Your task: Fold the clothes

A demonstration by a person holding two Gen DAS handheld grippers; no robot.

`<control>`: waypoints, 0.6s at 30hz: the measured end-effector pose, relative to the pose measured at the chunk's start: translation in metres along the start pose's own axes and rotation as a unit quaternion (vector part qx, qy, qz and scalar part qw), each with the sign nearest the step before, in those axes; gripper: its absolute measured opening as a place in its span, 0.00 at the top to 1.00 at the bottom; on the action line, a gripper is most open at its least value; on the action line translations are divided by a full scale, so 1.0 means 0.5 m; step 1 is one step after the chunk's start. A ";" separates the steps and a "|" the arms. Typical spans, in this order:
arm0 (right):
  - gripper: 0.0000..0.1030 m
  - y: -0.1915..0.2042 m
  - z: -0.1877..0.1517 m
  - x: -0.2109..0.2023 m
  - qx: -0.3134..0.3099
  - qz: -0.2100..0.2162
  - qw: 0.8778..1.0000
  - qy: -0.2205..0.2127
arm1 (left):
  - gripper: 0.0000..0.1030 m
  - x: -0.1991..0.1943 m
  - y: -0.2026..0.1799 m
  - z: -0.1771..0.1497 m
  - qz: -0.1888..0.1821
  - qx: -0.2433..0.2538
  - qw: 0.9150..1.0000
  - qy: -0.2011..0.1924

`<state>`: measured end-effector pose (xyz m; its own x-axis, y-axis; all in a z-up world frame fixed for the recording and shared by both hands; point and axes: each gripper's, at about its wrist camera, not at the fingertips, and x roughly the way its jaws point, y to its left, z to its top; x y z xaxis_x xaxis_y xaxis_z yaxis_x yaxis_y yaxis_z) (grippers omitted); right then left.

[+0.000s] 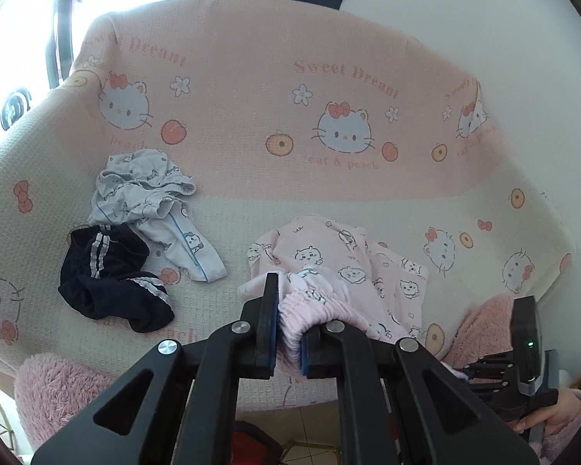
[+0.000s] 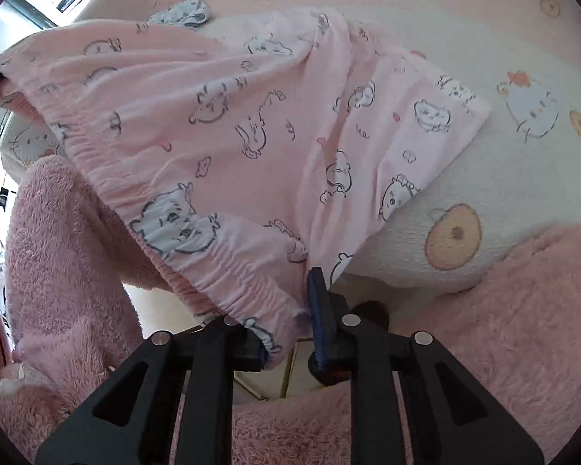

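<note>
In the left wrist view, the left gripper (image 1: 290,321) was closed on the gathered elastic waistband of one pair of pink pajama shorts (image 1: 341,267), and the rest of the cloth spread ahead of the fingers on the sofa cover (image 1: 251,77) printed with cats and peaches. Two more garments lay ahead and to the left of this tool, well apart from it: one pale blue printed garment (image 1: 151,205) and one pair of dark navy shorts (image 1: 108,279) with white stripes, the two touching each other. At the far right the right gripper (image 1: 480,372) was partly visible, with a hand (image 1: 538,422) on its handle. In the right wrist view, the right gripper (image 2: 286,325) was clamped on the waistband of the same pink pajama shorts (image 2: 228,124), which stretched away up and to the left of its two fingers. Pink fluffy fabric (image 2: 503,310) lay close on both sides of the tool.
</note>
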<state>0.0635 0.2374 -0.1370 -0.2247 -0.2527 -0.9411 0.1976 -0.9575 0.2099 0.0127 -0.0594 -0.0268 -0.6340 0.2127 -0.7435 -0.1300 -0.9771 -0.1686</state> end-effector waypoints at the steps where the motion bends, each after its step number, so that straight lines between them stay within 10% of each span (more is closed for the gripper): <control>1: 0.91 -0.004 0.007 -0.027 -0.007 -0.025 0.999 -0.023 | 0.92 0.001 0.002 0.002 0.000 0.001 1.000 0.004; 7: 0.91 -0.006 0.136 -0.304 -0.005 -0.092 0.976 -0.198 | 0.92 -0.177 -0.052 0.108 -0.117 0.077 0.984 -0.114; 12: 0.91 0.034 0.174 -0.525 -0.022 -0.094 0.944 -0.315 | 0.92 -0.297 -0.075 0.190 -0.117 0.099 0.972 -0.179; 18: 0.90 0.007 0.281 -0.469 -0.012 -0.081 0.961 -0.264 | 0.92 -0.106 -0.043 0.269 -0.050 0.073 0.993 -0.081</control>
<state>-0.0172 0.2737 0.1218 -0.7061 -0.1429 -0.6935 0.1407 -0.9882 0.0604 -0.0532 -0.0512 0.1032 -0.7256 0.3155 -0.6115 -0.2994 -0.9449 -0.1323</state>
